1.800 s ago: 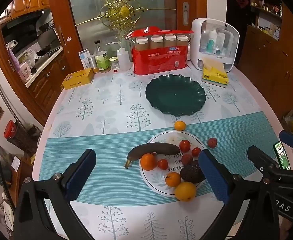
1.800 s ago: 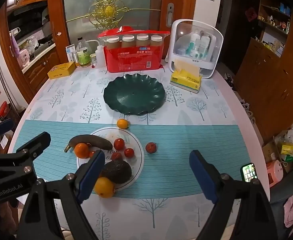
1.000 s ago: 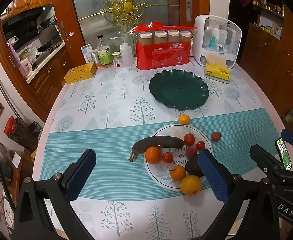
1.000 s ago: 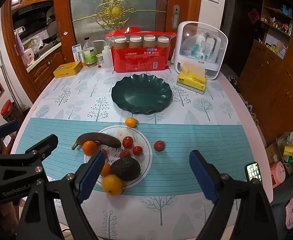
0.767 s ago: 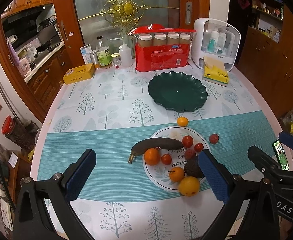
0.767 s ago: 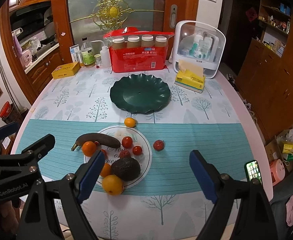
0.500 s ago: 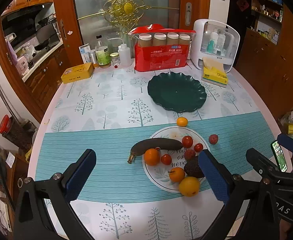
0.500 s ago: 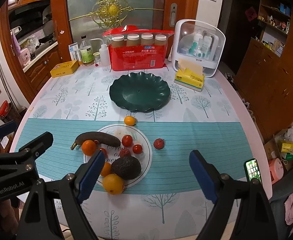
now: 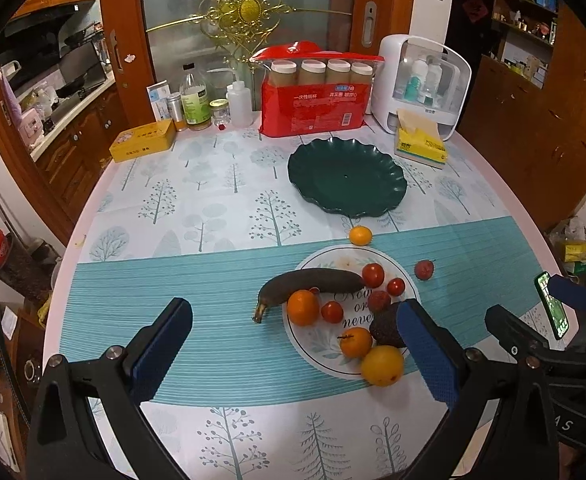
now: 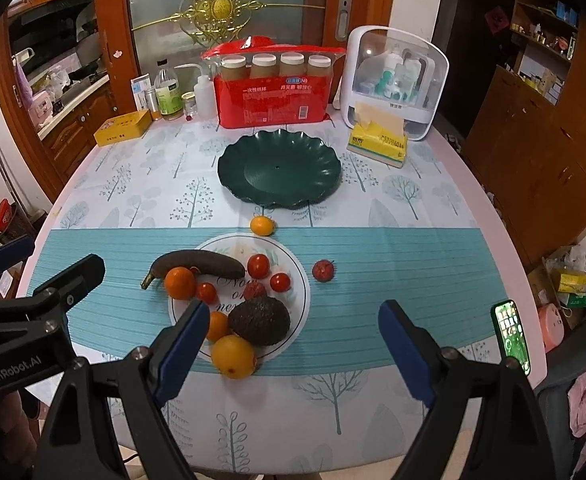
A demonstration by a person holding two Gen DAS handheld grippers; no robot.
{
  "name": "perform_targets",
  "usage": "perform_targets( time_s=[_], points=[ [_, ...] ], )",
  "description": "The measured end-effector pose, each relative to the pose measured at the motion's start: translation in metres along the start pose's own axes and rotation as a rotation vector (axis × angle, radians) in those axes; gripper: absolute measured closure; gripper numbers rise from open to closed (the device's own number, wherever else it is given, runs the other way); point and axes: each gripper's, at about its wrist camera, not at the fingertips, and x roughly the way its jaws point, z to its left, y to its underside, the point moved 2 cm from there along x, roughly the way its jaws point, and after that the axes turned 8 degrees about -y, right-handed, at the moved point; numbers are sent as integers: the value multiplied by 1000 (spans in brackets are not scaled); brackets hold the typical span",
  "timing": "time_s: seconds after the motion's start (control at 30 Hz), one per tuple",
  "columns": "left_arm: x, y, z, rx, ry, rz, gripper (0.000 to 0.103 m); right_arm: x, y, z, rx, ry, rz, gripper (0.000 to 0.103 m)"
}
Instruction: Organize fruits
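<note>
A white plate (image 9: 325, 344) (image 10: 299, 280) holds a dark banana (image 9: 309, 282) (image 10: 201, 264), several oranges, small tomatoes and a dark avocado (image 10: 259, 320). A large orange (image 9: 381, 365) (image 10: 233, 356) lies at the plate's near edge. A small orange (image 9: 360, 235) (image 10: 262, 225) and a red fruit (image 9: 423, 269) (image 10: 323, 270) lie on the cloth. An empty dark green plate (image 9: 347, 176) (image 10: 279, 170) sits behind. My left gripper (image 9: 293, 356) is open and empty above the near table. My right gripper (image 10: 293, 346) is open and empty beside it.
At the table's back stand a red pack of cups (image 9: 317, 96), a white organizer (image 9: 425, 80), a yellow tissue pack (image 9: 421, 142), a yellow tin (image 9: 143, 140) and several bottles. A phone (image 10: 511, 332) is at the right edge. Wooden cabinets flank the table.
Both grippers have risen and drawn back slightly, so the table looks a bit farther. The fruits and plates have not moved. Both grippers stay open.
</note>
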Motion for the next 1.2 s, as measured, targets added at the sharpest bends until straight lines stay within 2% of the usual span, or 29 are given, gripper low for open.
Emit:
perform_targets(
  time_s=[0.13, 0.33, 0.4, 0.53, 0.67, 0.73, 0.8, 0.83, 0.9, 1.0, 1.1, 1.2],
  points=[
    [3, 5, 2, -14, 38, -37, 1, 1, 6, 4, 6, 8, 10, 16],
    [20, 9, 21, -63, 60, 7, 1, 9, 14, 6, 10, -4, 30, 16],
    [33, 13, 32, -83, 33, 44, 1, 15, 17, 5, 19, -8, 36, 16],
    [63, 27, 50, -48, -61, 125, 1, 37, 30, 0, 63, -37, 83, 16],
    [89, 41, 59, -35, -69, 189, 1, 62, 47, -4, 91, -60, 127, 16],
    [100, 47, 60, -42, -43, 199, 1, 73, 55, -3, 101, -84, 145, 16],
    [109, 51, 56, -40, 13, 210, 6, 87, 64, -3, 114, -119, 166, 16],
    [114, 52, 52, -40, 37, 204, 11, 91, 67, -3, 116, -126, 171, 17],
    [123, 52, 43, -39, 96, 209, 12, 102, 74, -1, 120, -152, 182, 23],
    [138, 51, 31, -53, 143, 219, 13, 116, 82, 3, 118, -175, 191, 29],
    [152, 49, 22, -63, 181, 240, 23, 127, 87, 8, 117, -200, 191, 30],
    [167, 44, 14, -63, 186, 255, 33, 138, 89, 11, 119, -210, 190, 30]
  ],
)
